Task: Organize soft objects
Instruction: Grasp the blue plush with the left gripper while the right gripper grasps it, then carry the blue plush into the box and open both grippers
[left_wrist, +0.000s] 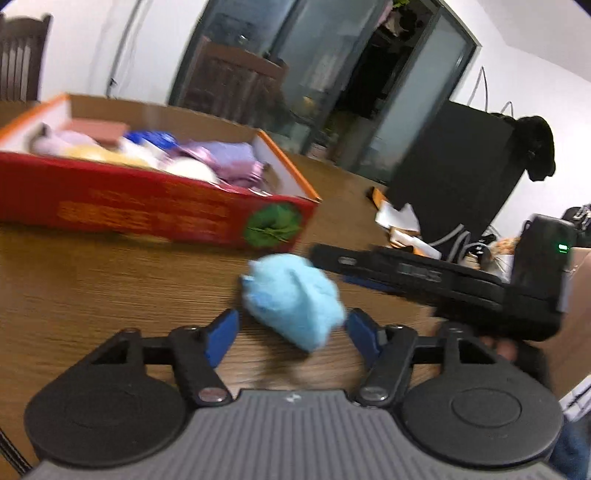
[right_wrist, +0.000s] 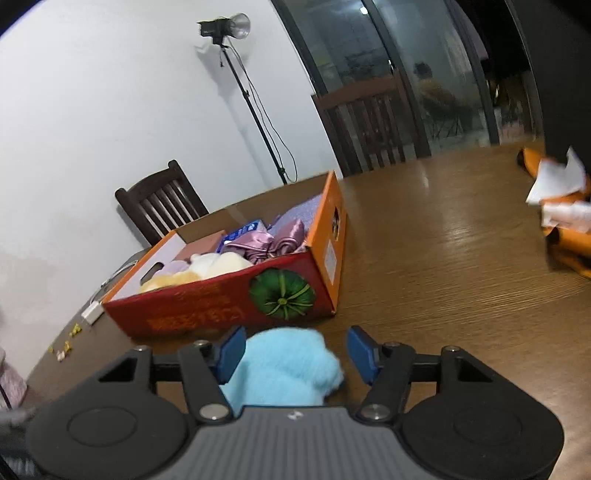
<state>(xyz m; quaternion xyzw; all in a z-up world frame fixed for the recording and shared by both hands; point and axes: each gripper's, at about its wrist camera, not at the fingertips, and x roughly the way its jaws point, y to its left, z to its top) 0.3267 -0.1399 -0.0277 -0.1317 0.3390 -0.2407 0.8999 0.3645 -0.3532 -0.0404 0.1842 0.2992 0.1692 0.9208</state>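
Wooden table (right_wrist: 443, 258) carried a red cardboard box (right_wrist: 221, 299) filled with soft items; a light-blue fluffy ball (left_wrist: 291, 295) lay just in front of the box. Both the left gripper (left_wrist: 291, 325) and right gripper (right_wrist: 295, 350) stood spread wide around the ball, not pinching it.
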